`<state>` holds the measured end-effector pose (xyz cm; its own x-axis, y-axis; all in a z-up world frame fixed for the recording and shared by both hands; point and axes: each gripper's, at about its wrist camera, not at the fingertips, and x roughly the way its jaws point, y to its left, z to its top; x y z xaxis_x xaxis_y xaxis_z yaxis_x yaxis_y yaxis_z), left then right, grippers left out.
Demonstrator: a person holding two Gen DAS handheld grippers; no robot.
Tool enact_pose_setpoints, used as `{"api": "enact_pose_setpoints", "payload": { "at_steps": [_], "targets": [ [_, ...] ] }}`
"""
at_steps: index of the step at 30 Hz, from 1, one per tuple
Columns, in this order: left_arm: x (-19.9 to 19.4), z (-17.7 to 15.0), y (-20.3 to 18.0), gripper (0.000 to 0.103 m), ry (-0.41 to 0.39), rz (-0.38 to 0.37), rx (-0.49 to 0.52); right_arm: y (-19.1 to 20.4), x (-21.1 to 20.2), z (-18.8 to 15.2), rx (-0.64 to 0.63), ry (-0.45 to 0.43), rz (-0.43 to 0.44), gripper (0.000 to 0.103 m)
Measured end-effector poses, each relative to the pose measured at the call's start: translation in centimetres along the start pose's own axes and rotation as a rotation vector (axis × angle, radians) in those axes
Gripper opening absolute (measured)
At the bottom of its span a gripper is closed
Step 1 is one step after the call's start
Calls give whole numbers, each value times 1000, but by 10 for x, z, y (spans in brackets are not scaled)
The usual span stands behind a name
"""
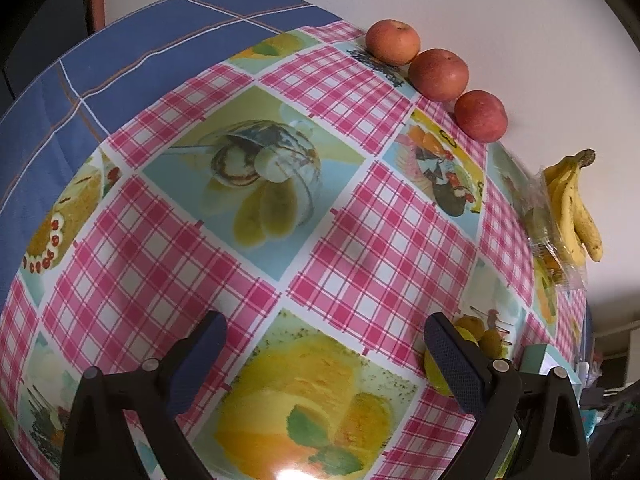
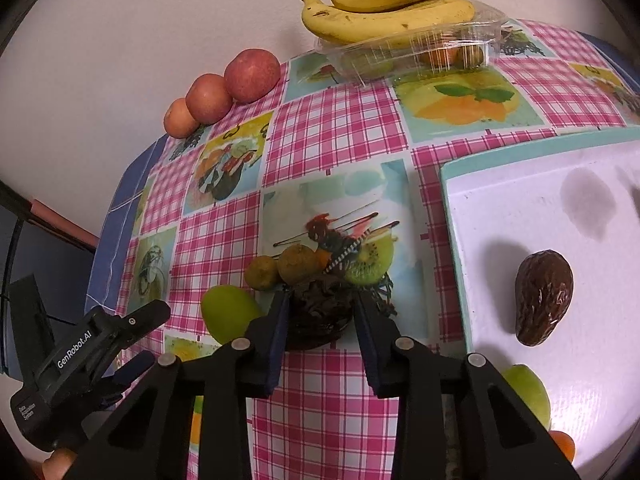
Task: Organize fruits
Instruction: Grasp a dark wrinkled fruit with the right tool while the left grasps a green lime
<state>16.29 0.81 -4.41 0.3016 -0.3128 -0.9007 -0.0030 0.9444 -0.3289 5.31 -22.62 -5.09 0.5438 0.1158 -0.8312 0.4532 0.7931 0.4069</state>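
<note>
The tabletop under me wears a glossy oilcloth, pink check broken by printed dessert panels, and it shines where the light hits. To my right sits a white tray with a pale teal rim, smooth and flat, already carrying one wrinkled brown date. Against the far wall lie the bananas, yellow and freckled, resting on a clear crinkled plastic punnet, and three matte red apples stand touching in a row.

My right gripper is clenched on a second date, dark, sticky-looking and deeply creased, pinched between the two blue pads right at the tabletop. A smooth green fruit lies just beside it, with two dull, small yellow-brown fruits just beyond. So I judge the step to be picking this date to join the one on the tray. The next move calls for a clean lift without dragging its neighbours, then a short carry rightward.

My left gripper hangs released over bare cloth, holding nothing.
</note>
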Motion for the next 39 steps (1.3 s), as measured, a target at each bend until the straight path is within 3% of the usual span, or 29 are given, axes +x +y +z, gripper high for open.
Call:
{"api": "enact_pose_setpoints", "payload": {
  "at_steps": [5,11,24,29,33,37,39],
  "targets": [
    [-2,-1,-9,99,2,-32,18,-2,-9,1,-6,-18,4,34],
    [0,-8,-26,85,16,-84,65,-4,-27,3,-33,-53,-16,34],
    [9,-22,-53,74,42,-197,83,-20,-59,8,-44,-115,-24,34],
    [12,-28,-62,63,45,-196,102,-26,-60,8,-34,-112,-20,34],
    [17,-32,-66,62,49,-189,101,-32,-63,8,-24,-115,-16,34],
    [21,-35,-68,46,54,-188,106,-36,-65,8,-20,-115,-12,34],
    [19,-36,-70,44,49,-184,114,-37,-66,8,-17,-116,-11,34]
  ]
}}
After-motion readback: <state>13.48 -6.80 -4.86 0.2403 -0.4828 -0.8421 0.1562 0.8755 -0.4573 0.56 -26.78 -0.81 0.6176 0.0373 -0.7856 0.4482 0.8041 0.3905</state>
